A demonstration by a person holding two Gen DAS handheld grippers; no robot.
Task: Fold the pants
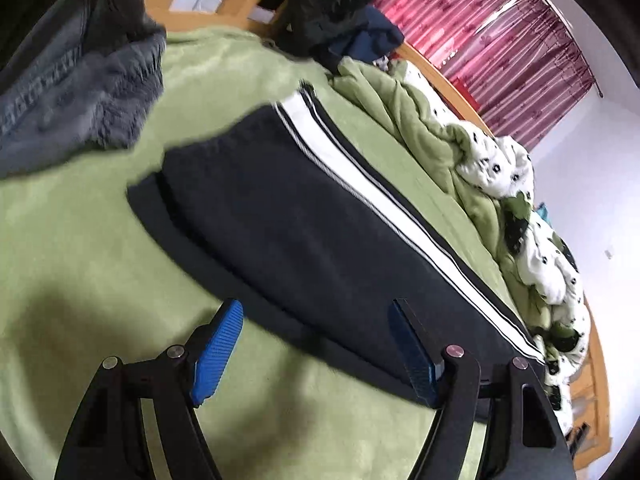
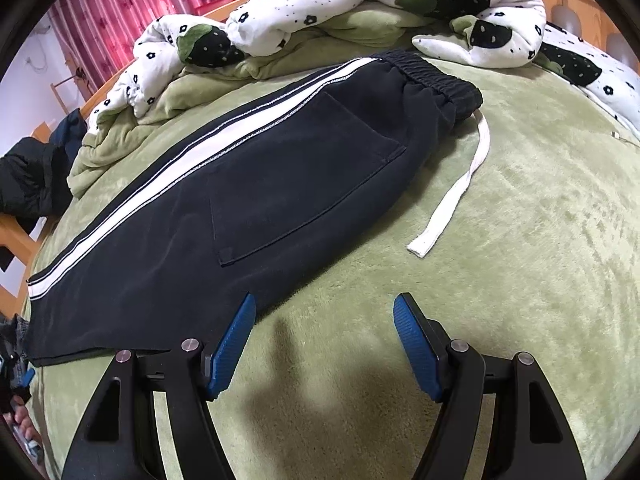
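Item: dark pants [image 2: 256, 184], white side stripe, lying flat lengthwise on green blanket [image 2: 520, 240], legs stacked as 1, drawstring [image 2: 452, 184] trailing; cross-folds apparently remaining; left gripper [image 1: 316, 344] and right gripper [image 2: 324, 340] both spread wide, holding nothing.

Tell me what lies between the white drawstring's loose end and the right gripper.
Only bare green blanket. In the right wrist view, the drawstring ends short of the open right gripper, with nothing on that stretch.
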